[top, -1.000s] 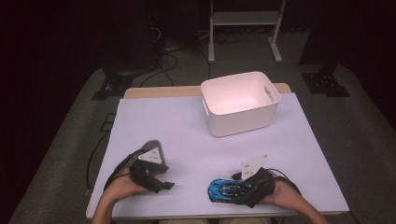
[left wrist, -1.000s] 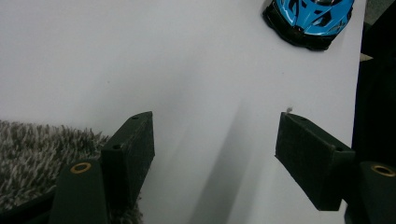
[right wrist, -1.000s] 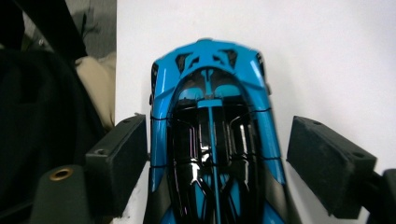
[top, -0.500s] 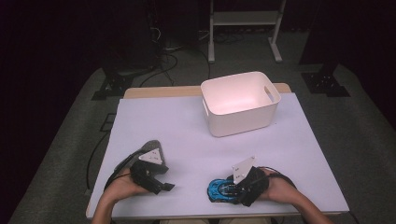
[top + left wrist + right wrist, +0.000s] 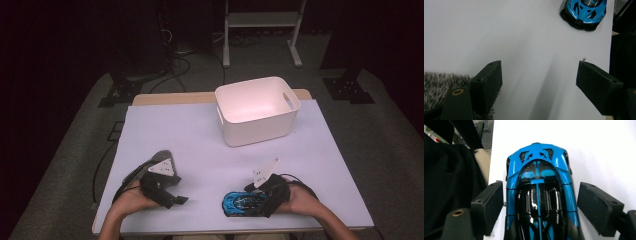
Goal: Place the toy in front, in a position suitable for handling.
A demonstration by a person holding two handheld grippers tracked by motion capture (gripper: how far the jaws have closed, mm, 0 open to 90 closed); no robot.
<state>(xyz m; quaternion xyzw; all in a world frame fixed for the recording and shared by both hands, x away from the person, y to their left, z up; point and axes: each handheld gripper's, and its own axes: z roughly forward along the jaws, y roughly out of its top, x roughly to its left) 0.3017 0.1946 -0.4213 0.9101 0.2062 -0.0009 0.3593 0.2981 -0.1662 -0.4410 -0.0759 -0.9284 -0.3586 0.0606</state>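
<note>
Forearms come in from the near edge of the white table (image 5: pixel 200 140), each hand wrapped around a black two-jaw tool. The right gripper (image 5: pixel 260 202) lies low and level near the front edge, pointing across the table toward the person's left, its grey three-cornered plate tilted upward. Between its jaws sits the glossy blue and black toy sports car (image 5: pixel 540 197), wheels on the table. The jaws have just been opening: in the right gripper view the left pad lies just beside the car's flank (whether it touches I cannot tell), while the right pad stands clear of it. The left gripper (image 5: pixel 175 197) rests well apart from the car, aimed toward it, jaws wide and just widened, nothing between them. A grey fuzzy cloth (image 5: pixel 439 85) lies beside its left pad. A white plastic bin (image 5: pixel 257 112) stands farther back.
</note>
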